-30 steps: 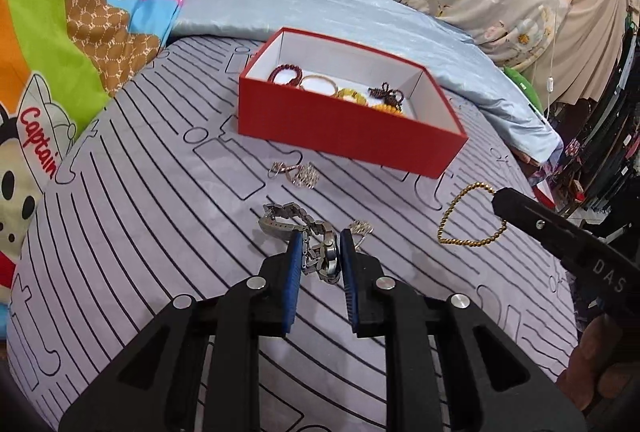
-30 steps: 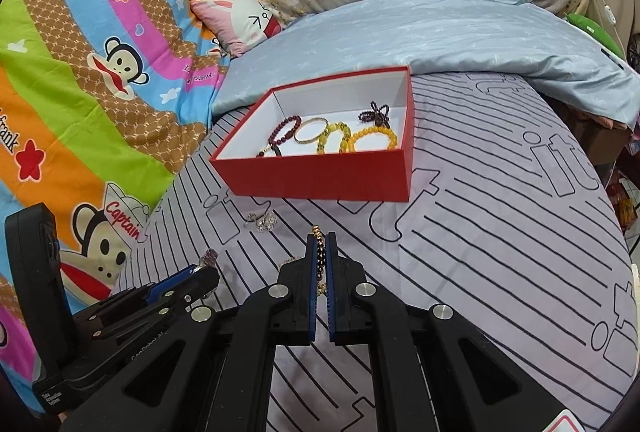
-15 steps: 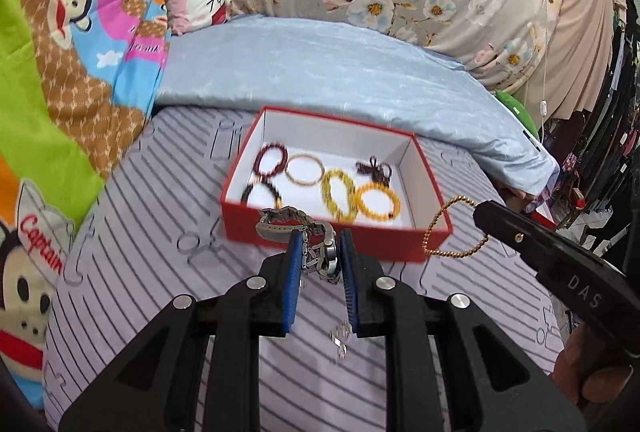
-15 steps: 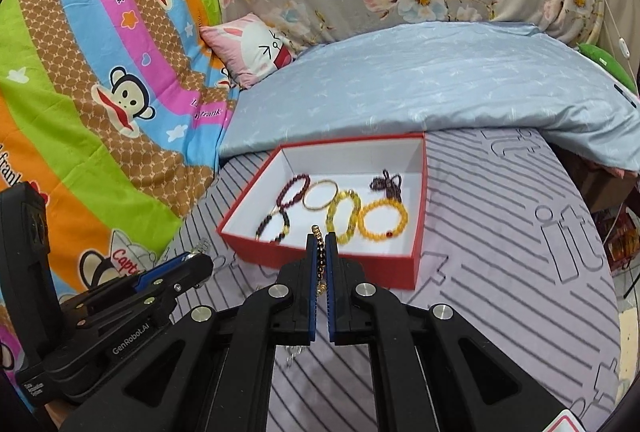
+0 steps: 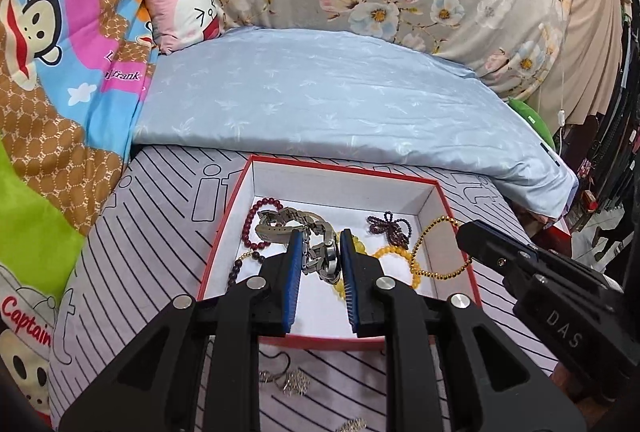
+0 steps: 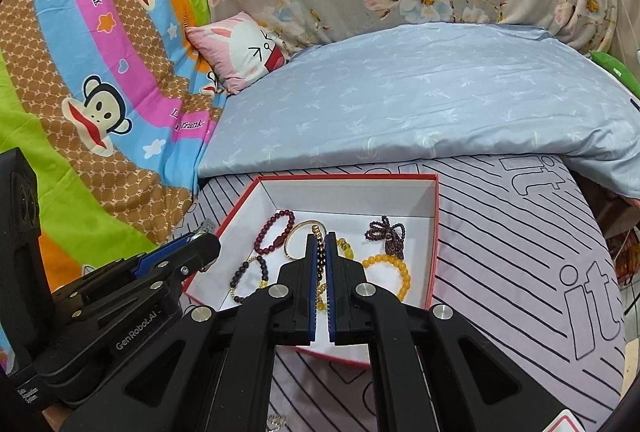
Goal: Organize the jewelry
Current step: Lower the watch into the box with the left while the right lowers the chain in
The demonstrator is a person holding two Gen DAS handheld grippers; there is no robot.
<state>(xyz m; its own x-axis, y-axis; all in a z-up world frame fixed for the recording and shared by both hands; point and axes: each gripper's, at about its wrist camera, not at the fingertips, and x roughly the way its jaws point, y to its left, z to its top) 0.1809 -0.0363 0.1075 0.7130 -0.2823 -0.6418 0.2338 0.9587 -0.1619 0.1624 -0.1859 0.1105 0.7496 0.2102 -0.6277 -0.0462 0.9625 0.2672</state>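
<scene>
A red box [image 5: 458, 210] with a white inside lies on the striped bed cover and holds several bead bracelets; it also shows in the right wrist view [image 6: 434, 200]. My left gripper [image 5: 319, 252] is shut on a silver metal watch [image 5: 280, 224] and holds it over the box. My right gripper [image 6: 320, 256] is shut on a gold bead chain [image 6: 319, 248], also over the box. In the left wrist view the chain [image 5: 436, 252] hangs from the right gripper over the box's right wall.
Small silver pieces [image 5: 288, 380] lie on the striped cover [image 6: 520, 252] in front of the box. A folded blue quilt [image 5: 320, 100] lies behind it. A pink pillow [image 5: 180, 8] and cartoon blanket [image 6: 100, 72] are at the back left.
Both grippers have risen and moved forward from the cover to above the box, carrying the watch and the gold chain with them.
</scene>
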